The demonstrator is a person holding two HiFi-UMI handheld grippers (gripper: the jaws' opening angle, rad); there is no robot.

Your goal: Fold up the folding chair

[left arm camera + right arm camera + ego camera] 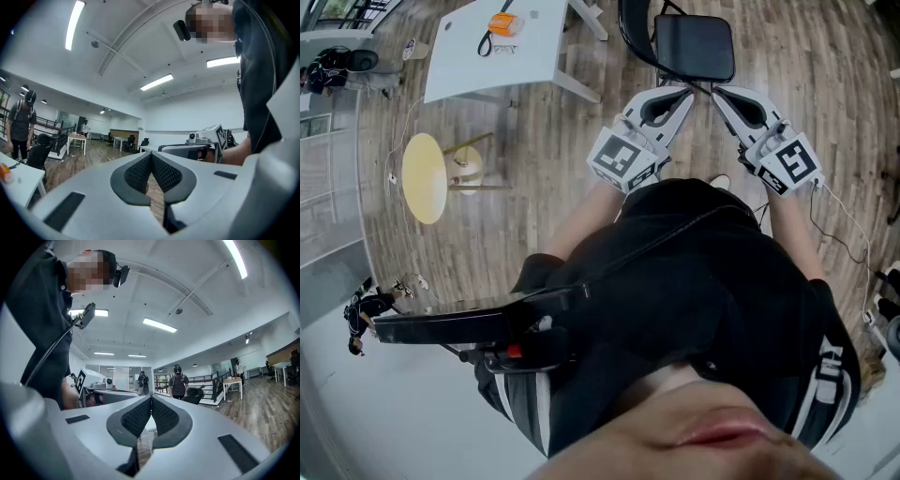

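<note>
The chair [694, 45] stood directly ahead of the person, at the top of the head view. The left gripper [686, 92] and right gripper [718, 92] lay side by side just before the seat's near edge, tips near each other; contact with the chair could not be determined. A table [534, 47] stood left of the chair, with a small item [503, 24] on it. A round stool [425, 176] stood nearer than the table and further left. A bystander [364, 313] stood at the far left, well apart from the stool.
</note>
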